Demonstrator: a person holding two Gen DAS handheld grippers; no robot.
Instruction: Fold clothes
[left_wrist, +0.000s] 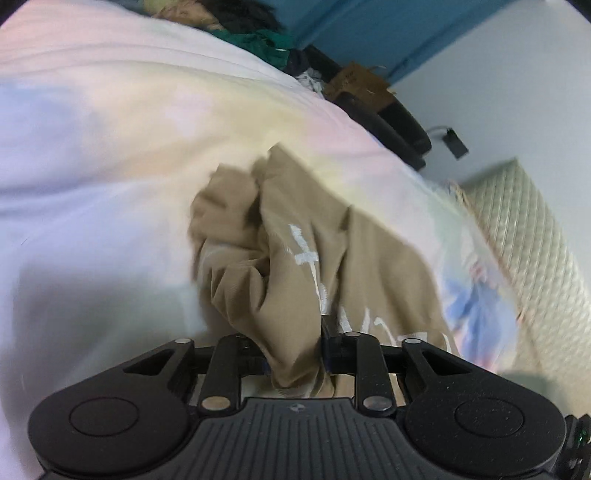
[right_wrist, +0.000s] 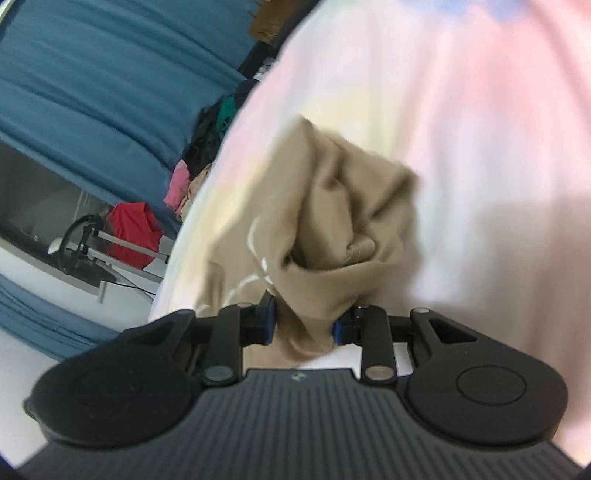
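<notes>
A tan garment (left_wrist: 295, 258) with white lettering hangs bunched over a pastel tie-dye sheet (left_wrist: 110, 147). My left gripper (left_wrist: 293, 350) is shut on a fold of the tan garment near its lettered part. In the right wrist view the same tan garment (right_wrist: 332, 221) is crumpled above the sheet (right_wrist: 480, 147), and my right gripper (right_wrist: 303, 325) is shut on another fold of it. Both views are blurred. The fingertips are hidden in the cloth.
A pile of mixed clothes (right_wrist: 207, 147) in green, black and pink lies at the sheet's far edge, also seen in the left wrist view (left_wrist: 258, 33). A blue curtain (right_wrist: 92, 92), a red cloth on a rack (right_wrist: 133, 232) and a quilted cream surface (left_wrist: 535, 258) surround it.
</notes>
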